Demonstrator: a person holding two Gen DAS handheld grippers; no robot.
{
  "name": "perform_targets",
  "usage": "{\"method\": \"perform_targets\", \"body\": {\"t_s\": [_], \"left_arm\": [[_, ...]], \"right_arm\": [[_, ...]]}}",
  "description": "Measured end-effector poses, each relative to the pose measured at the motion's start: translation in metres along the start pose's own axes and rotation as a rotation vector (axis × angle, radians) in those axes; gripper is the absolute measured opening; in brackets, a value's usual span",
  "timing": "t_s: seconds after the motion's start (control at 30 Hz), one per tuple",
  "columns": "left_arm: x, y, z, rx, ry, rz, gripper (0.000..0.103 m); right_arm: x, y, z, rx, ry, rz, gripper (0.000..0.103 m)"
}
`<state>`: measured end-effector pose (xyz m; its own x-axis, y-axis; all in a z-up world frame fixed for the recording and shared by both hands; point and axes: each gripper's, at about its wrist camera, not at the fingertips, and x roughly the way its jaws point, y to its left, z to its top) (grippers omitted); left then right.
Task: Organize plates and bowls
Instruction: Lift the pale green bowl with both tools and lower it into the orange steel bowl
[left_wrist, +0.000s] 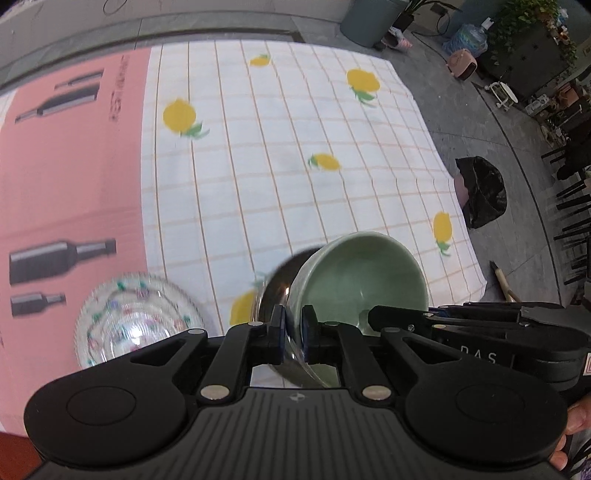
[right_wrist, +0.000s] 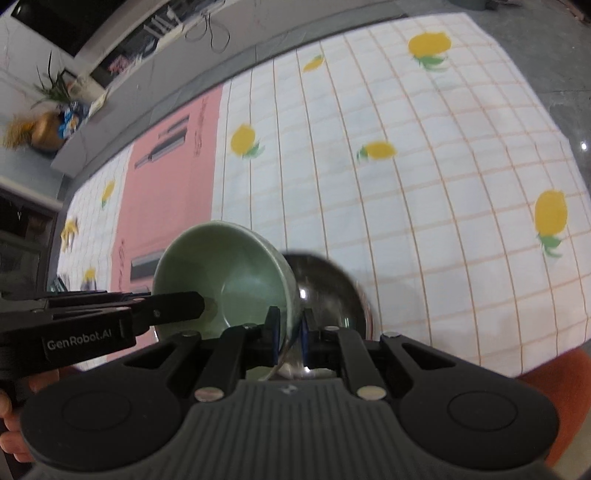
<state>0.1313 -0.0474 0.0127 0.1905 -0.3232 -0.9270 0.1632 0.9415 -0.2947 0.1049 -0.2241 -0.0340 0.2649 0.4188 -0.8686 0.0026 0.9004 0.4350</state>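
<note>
A pale green ceramic bowl (left_wrist: 362, 273) (right_wrist: 229, 269) hangs above the lemon-print tablecloth (left_wrist: 295, 147), with a shiny steel bowl (left_wrist: 275, 288) (right_wrist: 328, 291) right behind and under it. My left gripper (left_wrist: 294, 326) is shut on the green bowl's near rim, and a thin steel rim also runs between its pads. My right gripper (right_wrist: 289, 328) is shut on the opposite rim in the same way. Each gripper shows in the other's view, the right gripper (left_wrist: 373, 314) and the left gripper (right_wrist: 201, 302), with a finger inside the green bowl.
A clear glass plate (left_wrist: 136, 317) with a flower pattern lies on the pink cardboard sheet (left_wrist: 74, 166) at the left. A black-lined bin (left_wrist: 484, 192) stands on the floor past the table's right edge. A hand (left_wrist: 576, 417) holds the right gripper.
</note>
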Motion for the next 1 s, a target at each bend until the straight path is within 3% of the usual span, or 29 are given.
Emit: {"method": "perform_targets", "body": {"t_s": [0.27, 0.4, 0.63, 1.0], "left_arm": [[0.013, -0.006, -0.026, 0.006, -0.027, -0.002, 0.009], [0.022, -0.003, -0.027, -0.005, -0.018, -0.007, 0.008], [0.031, -0.01, -0.029, 0.048, -0.023, 0.067, 0.008], [0.049, -0.004, -0.026, 0.044, 0.004, 0.08, 0.008]], "right_arm": [[0.008, -0.008, -0.013, -0.036, 0.015, -0.044, 0.008], [0.013, -0.011, -0.013, -0.063, 0.034, -0.056, 0.008], [0.03, -0.008, -0.011, -0.109, 0.053, -0.101, 0.008], [0.044, -0.009, -0.007, -0.11, 0.074, -0.131, 0.007]]}}
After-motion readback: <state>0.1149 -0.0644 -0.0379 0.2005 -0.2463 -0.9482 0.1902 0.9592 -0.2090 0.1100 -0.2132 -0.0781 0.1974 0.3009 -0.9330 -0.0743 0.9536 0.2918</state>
